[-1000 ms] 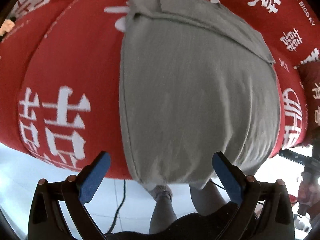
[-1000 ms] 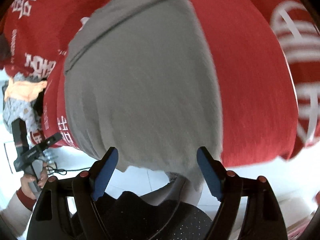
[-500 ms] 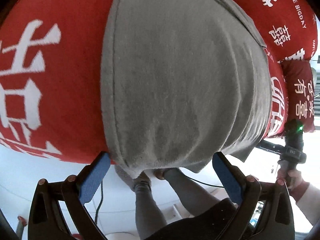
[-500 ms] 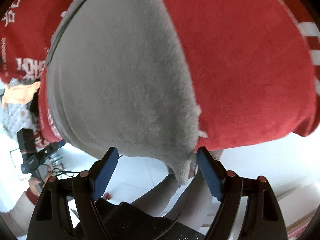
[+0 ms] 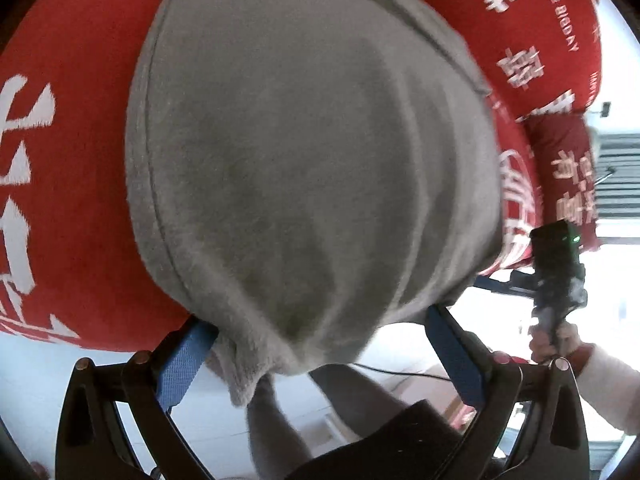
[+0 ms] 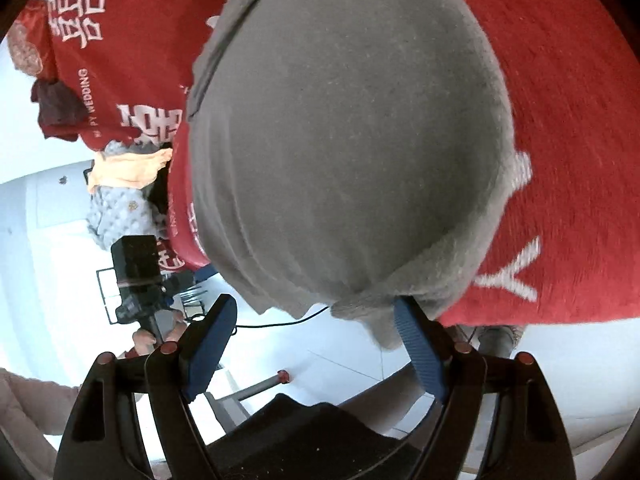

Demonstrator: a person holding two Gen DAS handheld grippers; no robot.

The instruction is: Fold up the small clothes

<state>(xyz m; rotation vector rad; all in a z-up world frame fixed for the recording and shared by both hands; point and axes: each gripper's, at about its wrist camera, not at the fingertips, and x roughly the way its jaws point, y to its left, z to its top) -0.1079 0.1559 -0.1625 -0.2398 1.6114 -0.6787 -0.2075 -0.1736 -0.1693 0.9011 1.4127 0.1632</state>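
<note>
Grey garment lies flat on the red cover with white characters, its long axis running from the cover's near edge toward the far side, hem end hanging over that near edge. Left gripper is spread wide at the garment's near left corner, the blue pad touching fabric. Right gripper is likewise released, straddling the near right corner. An orange cloth lies beyond the cover's left edge.
</note>
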